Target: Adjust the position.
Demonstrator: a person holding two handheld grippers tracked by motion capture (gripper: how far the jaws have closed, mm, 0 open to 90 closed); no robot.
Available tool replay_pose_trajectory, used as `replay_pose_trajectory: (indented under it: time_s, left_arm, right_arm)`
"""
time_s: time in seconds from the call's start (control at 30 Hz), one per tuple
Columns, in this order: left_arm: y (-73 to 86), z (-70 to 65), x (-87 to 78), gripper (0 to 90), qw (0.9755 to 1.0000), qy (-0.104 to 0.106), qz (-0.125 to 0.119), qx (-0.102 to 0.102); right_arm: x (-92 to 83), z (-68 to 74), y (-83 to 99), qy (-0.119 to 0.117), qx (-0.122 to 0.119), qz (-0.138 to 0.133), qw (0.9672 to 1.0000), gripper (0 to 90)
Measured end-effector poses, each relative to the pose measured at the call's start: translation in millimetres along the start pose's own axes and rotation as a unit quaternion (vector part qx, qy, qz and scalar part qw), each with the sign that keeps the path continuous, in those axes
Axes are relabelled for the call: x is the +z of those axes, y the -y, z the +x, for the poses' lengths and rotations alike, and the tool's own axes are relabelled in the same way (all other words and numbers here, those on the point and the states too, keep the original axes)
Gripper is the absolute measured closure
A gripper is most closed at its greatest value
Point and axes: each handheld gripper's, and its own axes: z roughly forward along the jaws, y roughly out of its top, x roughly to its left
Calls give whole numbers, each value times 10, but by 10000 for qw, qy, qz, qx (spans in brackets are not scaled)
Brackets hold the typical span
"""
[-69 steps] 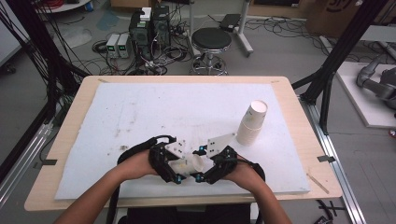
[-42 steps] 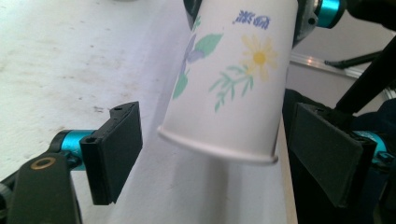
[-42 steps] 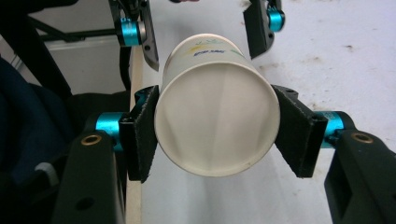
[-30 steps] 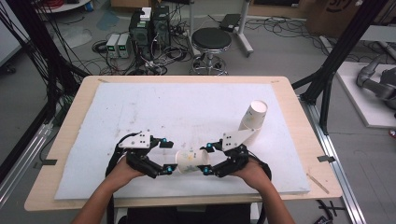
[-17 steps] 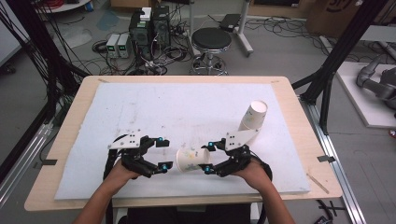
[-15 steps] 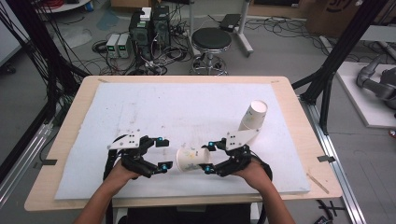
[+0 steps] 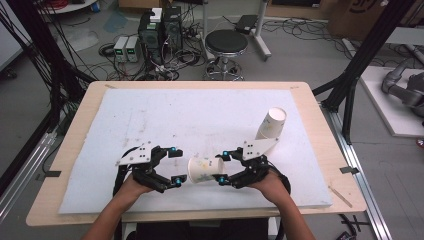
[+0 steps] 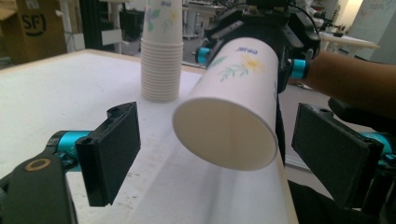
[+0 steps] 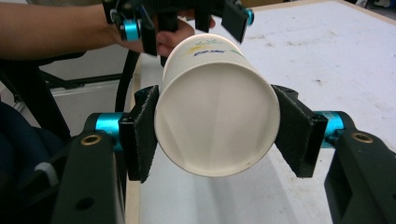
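Observation:
A white paper cup with a flower print lies level above the front of the table. My right gripper is shut on one end of it; in the right gripper view both pads press the sides of the cup. My left gripper faces the cup's other end from the left. Its jaws have just been opening, and in the left gripper view the cup hangs between them with a gap to each pad. A stack of the same cups stands at the right.
The white foam mat covers most of the wooden table. In the left gripper view the cup stack rises behind the held cup. A black stool and electronics boxes stand on the floor beyond the table.
The two grippers were close together on the cup; the left one has drawn off to the left and its jaws stand wider. The cup stays in the right gripper.

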Motion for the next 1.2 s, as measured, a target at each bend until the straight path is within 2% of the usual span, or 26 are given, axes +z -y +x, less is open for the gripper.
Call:
replay_pose_trajectory:
  time_s: [0.33,0.47,0.53,0.7,0.87,1.1,1.2]
  left_arm:
    - [19,-45,136,157,9999,133,74,13]
    - [33,-48,184,161,9997,226,116,59]
    - [34,-55,201,164,9996,266,72,48]
    - [16,-74,219,184,9990,427,-123,30]
    - [11,-83,221,229,9989,433,-131,121]
    - [-34,-94,173,277,9987,399,-235,230]
    - [-49,-100,162,292,9987,396,-200,245]
  right_arm:
    - [31,16,-17,-103,3,-71,9999,378]
    - [53,31,-26,-231,19,-99,9997,378]
    - [56,29,-30,-230,26,-152,9996,378]
    - [47,15,-31,-433,141,-377,9983,378]
    - [43,9,-24,-486,190,-414,9978,378]
    - [54,-9,2,-623,315,-333,9970,378]
    - [64,-21,5,-591,324,-297,9973,377]
